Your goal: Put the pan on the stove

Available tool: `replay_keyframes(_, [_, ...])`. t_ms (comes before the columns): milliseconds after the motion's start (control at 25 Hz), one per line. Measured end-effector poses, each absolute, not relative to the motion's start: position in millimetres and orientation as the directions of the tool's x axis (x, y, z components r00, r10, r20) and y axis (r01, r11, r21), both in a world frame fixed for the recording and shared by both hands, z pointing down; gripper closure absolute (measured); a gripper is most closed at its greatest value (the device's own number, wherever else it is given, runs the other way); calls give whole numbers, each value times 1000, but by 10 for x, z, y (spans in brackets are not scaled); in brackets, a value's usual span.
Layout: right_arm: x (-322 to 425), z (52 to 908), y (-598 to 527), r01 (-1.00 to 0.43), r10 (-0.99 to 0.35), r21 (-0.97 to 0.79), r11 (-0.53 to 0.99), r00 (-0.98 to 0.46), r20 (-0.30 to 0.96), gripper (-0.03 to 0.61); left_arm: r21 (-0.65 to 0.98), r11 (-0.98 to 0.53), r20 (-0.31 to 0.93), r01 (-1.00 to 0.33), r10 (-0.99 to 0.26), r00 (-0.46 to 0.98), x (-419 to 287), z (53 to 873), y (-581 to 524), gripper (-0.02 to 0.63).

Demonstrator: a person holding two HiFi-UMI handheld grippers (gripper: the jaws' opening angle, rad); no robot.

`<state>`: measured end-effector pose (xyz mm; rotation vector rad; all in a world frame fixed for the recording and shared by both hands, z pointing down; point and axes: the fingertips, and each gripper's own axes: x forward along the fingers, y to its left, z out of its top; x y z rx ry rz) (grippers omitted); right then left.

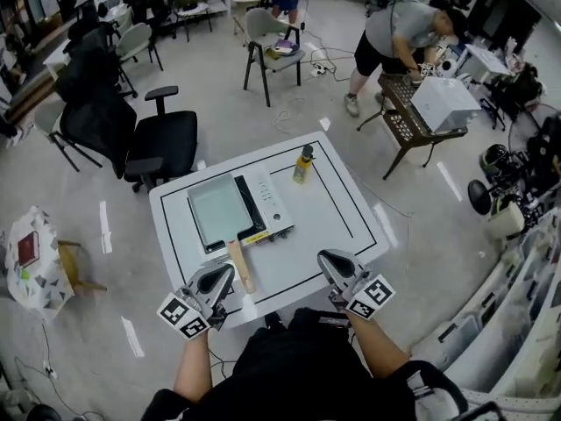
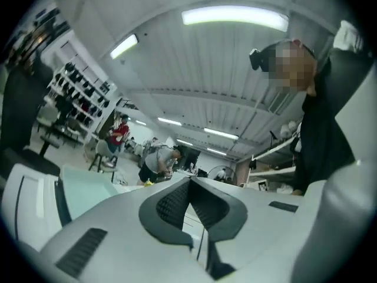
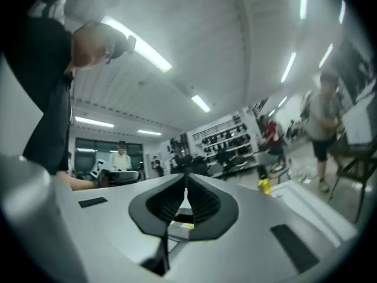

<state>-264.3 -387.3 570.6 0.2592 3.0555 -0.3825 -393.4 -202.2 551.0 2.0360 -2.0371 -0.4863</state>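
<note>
In the head view, a rectangular pale green pan (image 1: 218, 210) lies on the white tabletop stove (image 1: 270, 202) at the middle of the white table (image 1: 337, 216). Its wooden handle (image 1: 238, 265) points toward me. My left gripper (image 1: 224, 271) hovers at the table's near edge, just left of the handle's end and apart from it, jaws shut and empty. My right gripper (image 1: 327, 258) is farther right over the near edge, also shut with nothing in it. The left gripper view shows the pads (image 2: 177, 205) pressed together, with the pan (image 2: 88, 190) behind them. The right gripper (image 3: 187, 184) shows shut in its own view.
A yellow bottle (image 1: 302, 165) stands on the table behind the stove. A black office chair (image 1: 153, 143) sits off the table's far left corner. A person (image 1: 399, 33) bends over a brown side table (image 1: 408, 125) at the far right. A small cloth-covered stand (image 1: 35, 266) is at the left.
</note>
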Motion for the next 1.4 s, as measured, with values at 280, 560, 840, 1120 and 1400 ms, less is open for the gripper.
replay_keyframes(280, [-1584,5147,-4292,-319,-313,45,947,-944,-108,547,133,-38,-57,-990,-998,30,-3059,5143,-2779,597])
replay_keyframes(560, [115,4991,-4016,-604,-595,81,793,-796,-111,548,105,-209,-63,-972,-977,203,-1774,5041,-3119,597])
replay_keyframes(840, [1268,5080,-3341,-709,-701,69,702,-705,-107,549,81,-340,-33,-937,-940,339,-696,5168,-2831,597])
replay_keyframes(1120, [1986,5220,-2536,-759,-756,19,651,-650,-74,551,102,-404,20,-909,-913,408,-34,5270,-2234,597])
replay_keyframes(1400, [2224,5390,-2065,-781,-781,-25,624,-623,-38,552,82,-430,77,-899,-897,436,155,5395,-1742,597])
